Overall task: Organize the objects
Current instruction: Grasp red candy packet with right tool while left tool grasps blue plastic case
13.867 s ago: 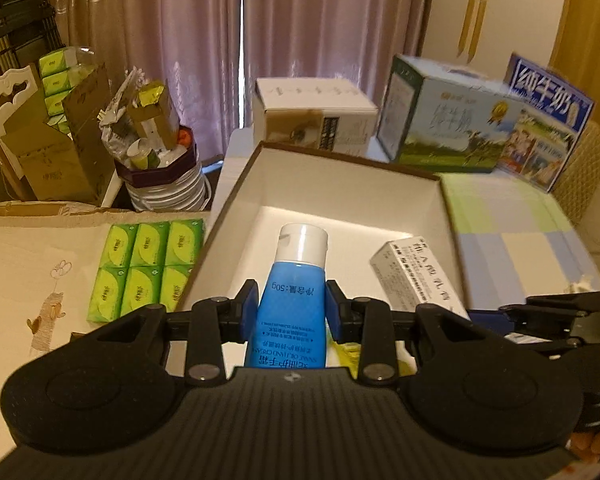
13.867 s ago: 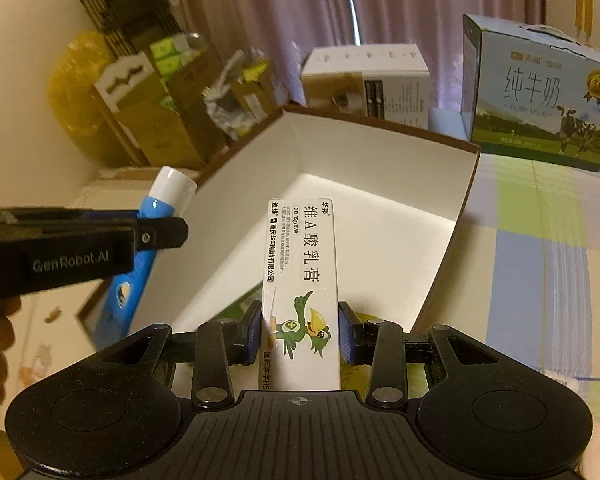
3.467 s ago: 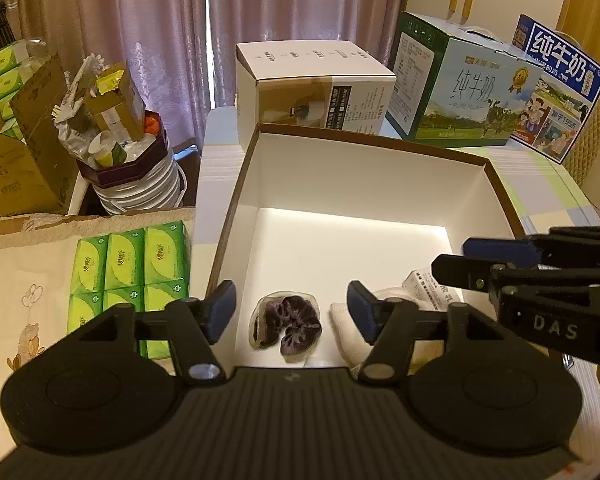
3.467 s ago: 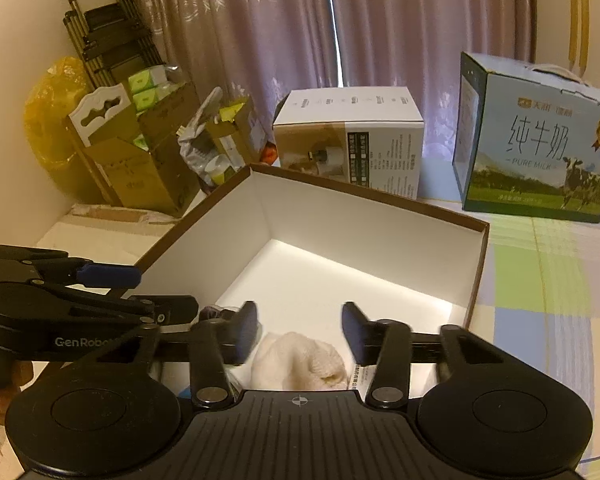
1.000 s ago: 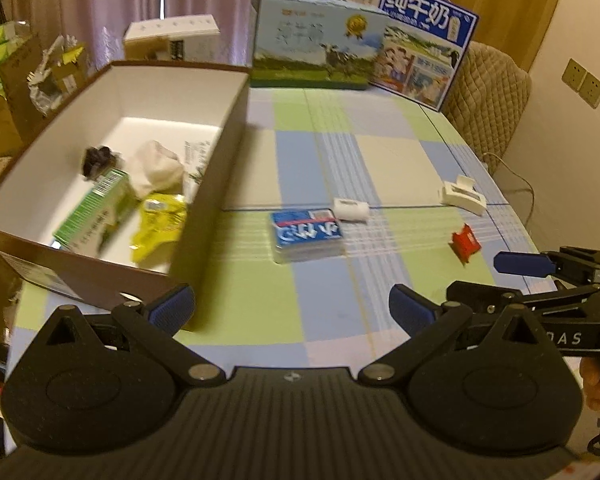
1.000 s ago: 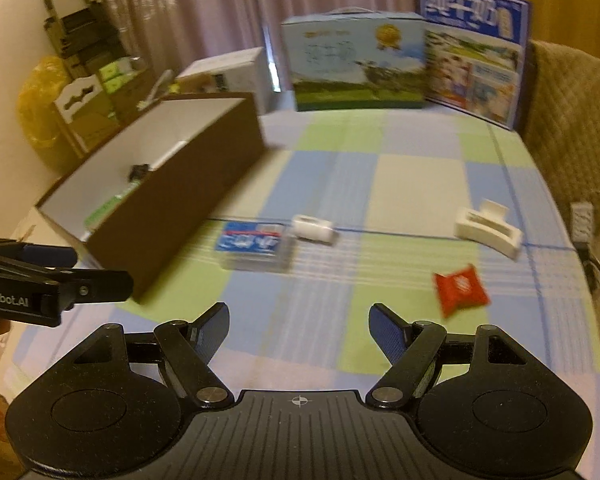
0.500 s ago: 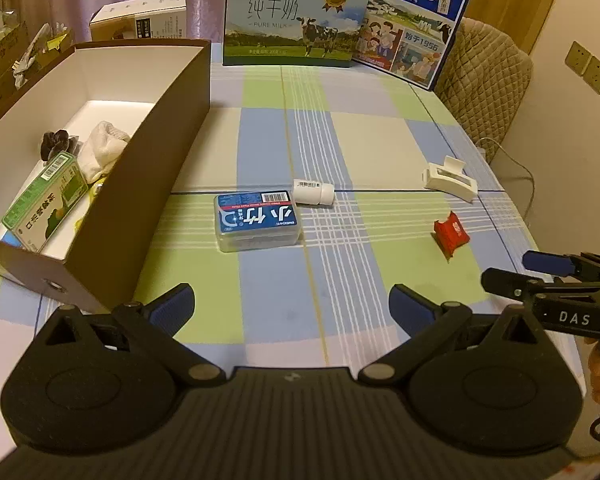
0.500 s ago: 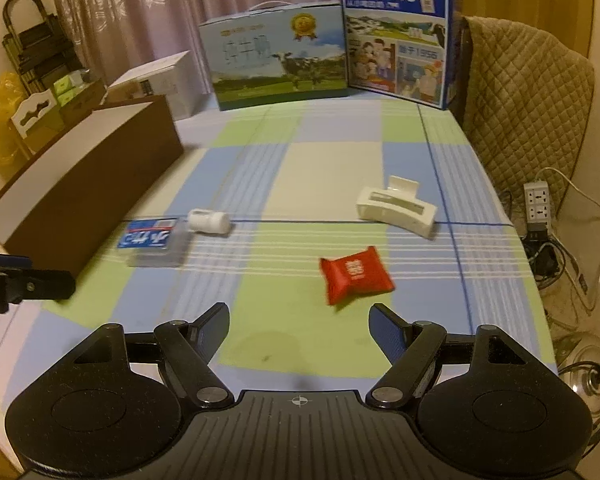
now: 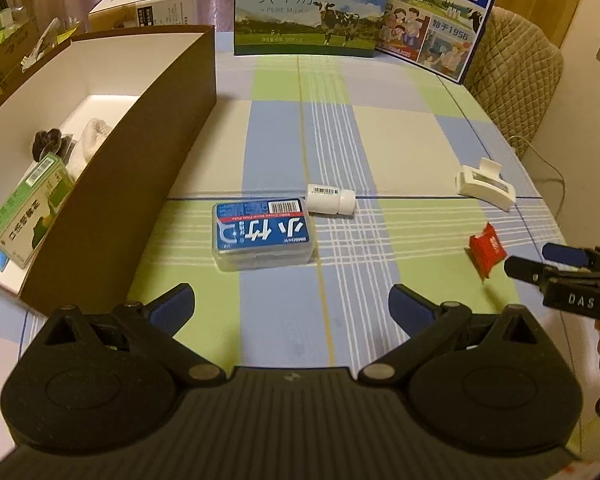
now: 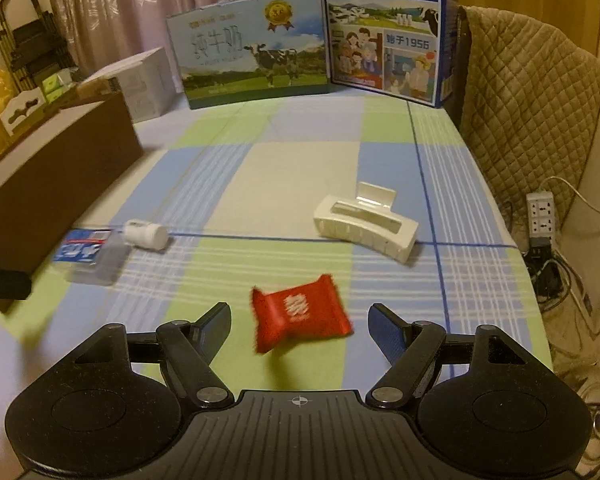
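Note:
My left gripper is open and empty, just short of a blue-labelled clear plastic box on the checked tablecloth. A small white bottle lies just behind it. My right gripper is open, its jaws on either side of a red sachet without touching it; it also shows in the left wrist view. A white hair claw lies beyond. The brown cardboard box at the left holds a green carton, a dark item and a white cloth.
Two milk cartons stand at the table's back edge beside a white box. A quilted chair stands at the right, with a power strip and cables on the floor. Cartons and clutter lie left of the table.
Both grippers have moved forward over the table. The left is nearer the blue box, and the right now has the red sachet between its open jaws.

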